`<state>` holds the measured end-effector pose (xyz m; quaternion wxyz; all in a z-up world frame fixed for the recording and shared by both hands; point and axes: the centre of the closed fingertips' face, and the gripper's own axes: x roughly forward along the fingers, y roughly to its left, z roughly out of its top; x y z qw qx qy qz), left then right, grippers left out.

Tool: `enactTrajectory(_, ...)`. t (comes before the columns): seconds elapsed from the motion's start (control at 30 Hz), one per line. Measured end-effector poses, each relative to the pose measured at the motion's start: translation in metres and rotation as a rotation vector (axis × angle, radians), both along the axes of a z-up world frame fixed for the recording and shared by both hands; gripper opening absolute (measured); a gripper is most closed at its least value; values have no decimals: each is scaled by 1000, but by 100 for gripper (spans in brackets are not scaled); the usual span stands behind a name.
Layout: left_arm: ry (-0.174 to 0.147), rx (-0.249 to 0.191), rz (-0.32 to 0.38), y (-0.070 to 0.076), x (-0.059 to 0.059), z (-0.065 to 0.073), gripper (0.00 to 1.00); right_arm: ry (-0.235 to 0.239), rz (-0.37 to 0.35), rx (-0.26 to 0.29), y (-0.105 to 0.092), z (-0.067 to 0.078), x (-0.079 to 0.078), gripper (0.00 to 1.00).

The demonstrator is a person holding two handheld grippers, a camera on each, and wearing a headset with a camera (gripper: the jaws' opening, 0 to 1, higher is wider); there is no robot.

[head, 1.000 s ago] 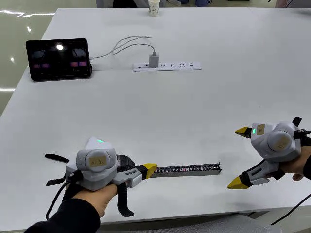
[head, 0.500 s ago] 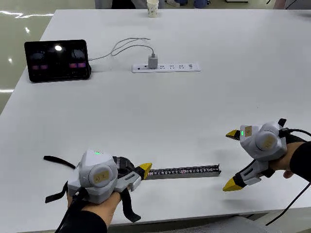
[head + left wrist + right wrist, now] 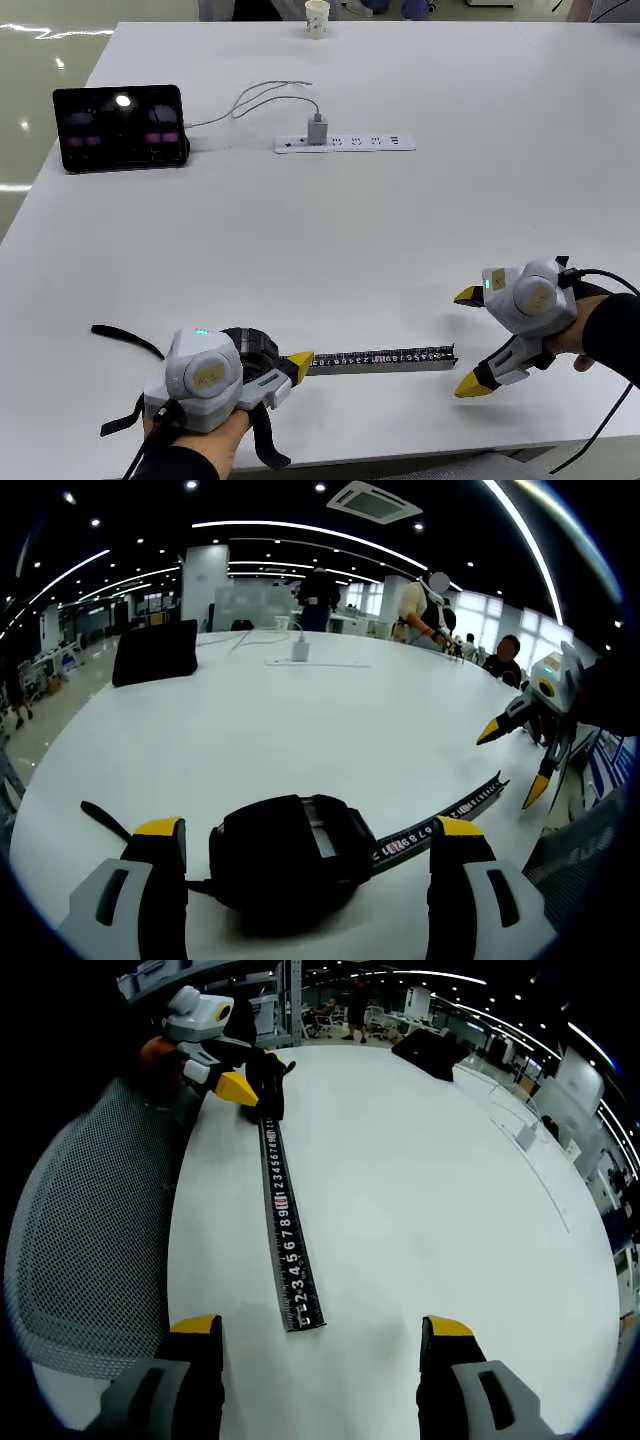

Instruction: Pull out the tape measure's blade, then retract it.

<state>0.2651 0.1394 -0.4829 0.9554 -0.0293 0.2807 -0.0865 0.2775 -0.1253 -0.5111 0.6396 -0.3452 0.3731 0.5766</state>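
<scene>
A black tape measure case lies near the front edge of the white table. Its blade is drawn out flat to the right. My left gripper stands open with a jaw on each side of the case and a small gap on both sides. My right gripper is open just past the blade's free end, one jaw on each side of it and clear of it. In the left gripper view the right gripper shows at the far right.
A dark tablet stands at the back left. A white power strip with a charger and cable lies mid-table, and a paper cup stands at the far edge. The case's black strap trails left. A mesh chair sits by the table's near edge.
My right gripper has come down and to the left, closer to the blade's end. The left gripper and the case have stayed put, and the blade looks the same length.
</scene>
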Motion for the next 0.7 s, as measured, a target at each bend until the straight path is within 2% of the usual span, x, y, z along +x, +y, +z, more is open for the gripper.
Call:
enactTrajectory(0.33,-2,-6,4,0,0,2,99,9,44,-6,1,-3,-3,60)
enactTrajectory(0.7,2,-10,13,2,-1,1,99,21,116,-11,8,-5,-11,30)
